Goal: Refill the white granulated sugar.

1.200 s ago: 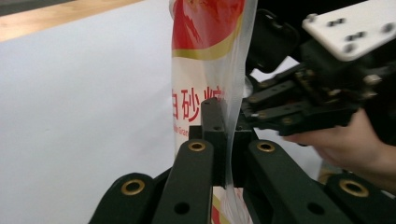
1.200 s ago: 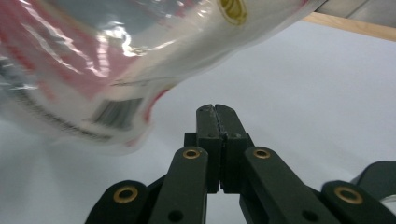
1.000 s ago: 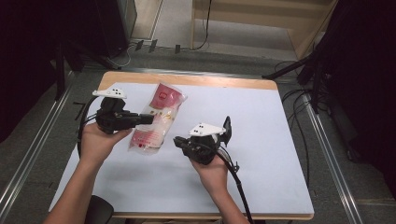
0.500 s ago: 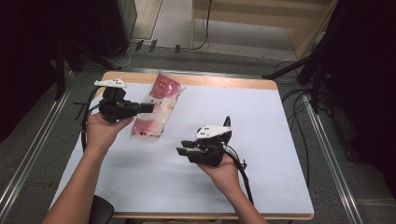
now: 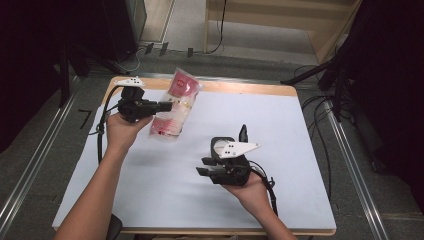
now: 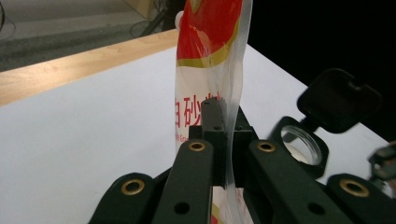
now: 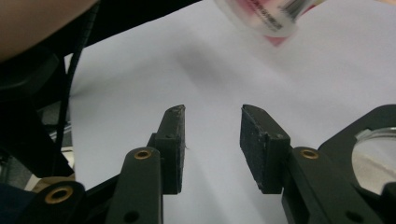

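A clear plastic bag (image 5: pixel 176 106) with a red label hangs tilted above the far left of the white table (image 5: pixel 300 130). My left gripper (image 5: pixel 166 106) is shut on the bag's edge. In the left gripper view the bag (image 6: pixel 205 56) rises upright from between the closed jaws of the left gripper (image 6: pixel 220 135). My right gripper (image 5: pixel 205 166) sits near the table's front middle, pointing left, apart from the bag. Its jaws have just been opening. In the right gripper view the right gripper (image 7: pixel 212 140) stands open over bare table, and the bag's lower corner (image 7: pixel 266 18) is far ahead.
The table's wooden far edge (image 5: pixel 240 87) borders a grey floor with cables (image 5: pixel 320 107) and black stands. Metal rails (image 5: pixel 360 165) run along both sides. White table surface spreads to the right of both hands.
The left gripper carried the bag toward the far left of the table. The right gripper drew back from the bag toward the near edge, and its jaws opened.
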### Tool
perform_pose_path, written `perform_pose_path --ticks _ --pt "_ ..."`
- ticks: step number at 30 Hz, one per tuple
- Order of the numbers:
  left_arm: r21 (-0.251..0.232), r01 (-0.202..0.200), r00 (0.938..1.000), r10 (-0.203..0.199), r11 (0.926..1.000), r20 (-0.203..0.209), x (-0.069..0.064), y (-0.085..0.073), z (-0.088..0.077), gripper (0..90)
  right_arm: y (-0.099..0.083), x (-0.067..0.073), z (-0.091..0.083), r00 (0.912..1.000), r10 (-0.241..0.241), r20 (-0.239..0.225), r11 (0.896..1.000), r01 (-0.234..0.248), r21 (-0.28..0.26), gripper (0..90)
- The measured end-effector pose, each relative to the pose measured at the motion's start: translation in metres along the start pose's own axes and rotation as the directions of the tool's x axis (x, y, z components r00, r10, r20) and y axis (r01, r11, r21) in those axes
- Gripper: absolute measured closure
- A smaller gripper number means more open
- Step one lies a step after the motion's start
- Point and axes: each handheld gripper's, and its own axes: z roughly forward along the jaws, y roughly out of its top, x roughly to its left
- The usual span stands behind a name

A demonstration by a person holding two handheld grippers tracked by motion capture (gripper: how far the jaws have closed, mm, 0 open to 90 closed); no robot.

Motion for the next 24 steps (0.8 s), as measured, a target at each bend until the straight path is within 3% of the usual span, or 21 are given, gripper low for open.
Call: perform_pose_path --ticks 2,7,12,18,22,24 --pt "-0.012 -0.018 0.9993 0.018 0.9998 -0.031 0.003 0.0 0.008 90.0 -0.003 -0.001 -0.003 0.9999 0.005 -0.01 1.0 -0.005 -0.008 60.5" --pt "-0.034 -0.013 0.9991 0.012 0.9993 -0.041 0.01 -0.005 0.019 90.0 -0.01 -0.002 -0.005 0.9999 0.012 0.003 1.0 -0.012 0.0 60.5" --pt "0.023 -0.026 0.9986 0.027 0.9994 -0.045 0.012 -0.01 0.029 90.0 -0.015 -0.003 -0.005 0.9996 0.022 0.016 1.0 -0.022 0.009 60.6" --pt "0.071 -0.009 0.9983 0.013 0.9974 -0.058 0.018 -0.021 0.035 90.0 -0.015 -0.003 -0.008 0.9996 0.02 0.02 1.0 -0.02 0.002 60.5" --pt "0.056 0.003 0.9989 -0.001 0.9984 -0.048 0.02 -0.023 0.034 90.0 -0.017 -0.004 -0.008 0.9995 0.025 0.02 1.0 -0.025 0.01 60.4" --pt "0.068 -0.009 0.999 0.012 0.9977 -0.044 0.019 -0.024 0.033 90.0 -0.018 -0.004 -0.007 0.9996 0.021 0.02 1.0 -0.022 0.014 60.4"
